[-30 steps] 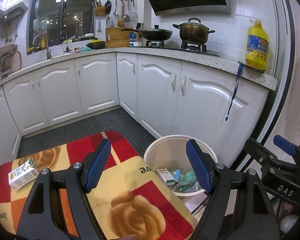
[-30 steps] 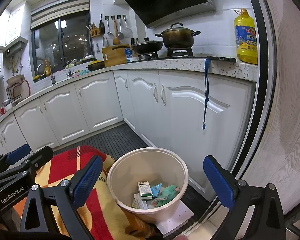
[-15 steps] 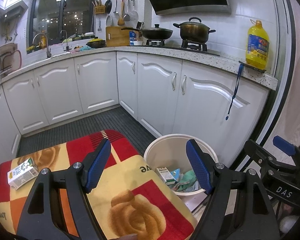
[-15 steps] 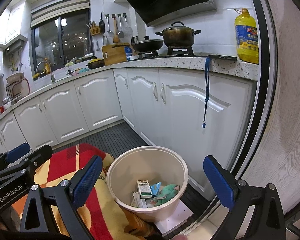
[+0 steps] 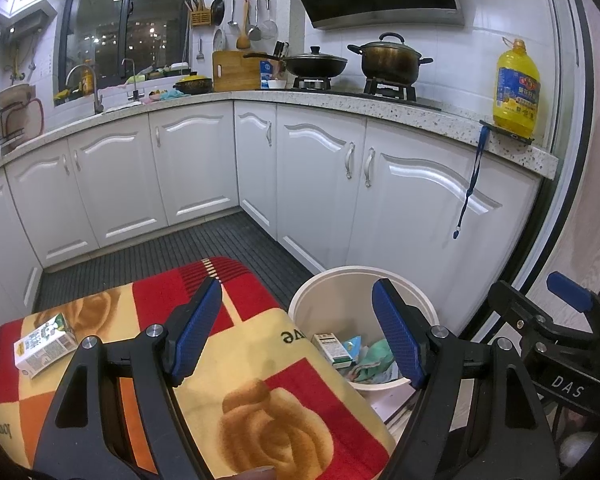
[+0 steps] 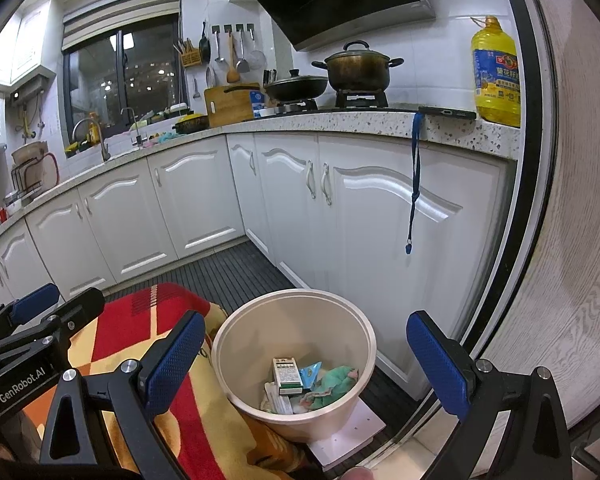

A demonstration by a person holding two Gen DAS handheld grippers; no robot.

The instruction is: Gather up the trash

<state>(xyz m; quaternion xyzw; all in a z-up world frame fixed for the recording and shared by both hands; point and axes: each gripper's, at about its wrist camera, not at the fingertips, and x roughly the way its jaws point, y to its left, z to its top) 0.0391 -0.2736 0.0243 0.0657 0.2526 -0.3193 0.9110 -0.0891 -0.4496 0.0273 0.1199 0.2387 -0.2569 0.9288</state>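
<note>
A small white and green carton (image 5: pixel 44 346) lies on its side at the far left of a red and yellow blanket (image 5: pixel 260 392). A cream bin (image 5: pixel 332 292) stands right of the blanket, holding a green-white box (image 6: pixel 287 376), a blue wrapper and a green rag. My left gripper (image 5: pixel 300 328) hangs open above the blanket's right edge, nothing between its blue pads. My right gripper (image 6: pixel 300 356) is open above the bin (image 6: pixel 256 332), empty too. Each gripper shows at the edge of the other's view.
White kitchen cabinets (image 5: pixel 316 176) run along the back and right under a speckled counter. A yellow oil jug (image 5: pixel 516 88), a phone with a blue strap, pots and a cutting board sit on it. Dark ribbed floor (image 5: pixel 172 248) lies beyond the blanket. A sliding door frame (image 6: pixel 540 216) stands at right.
</note>
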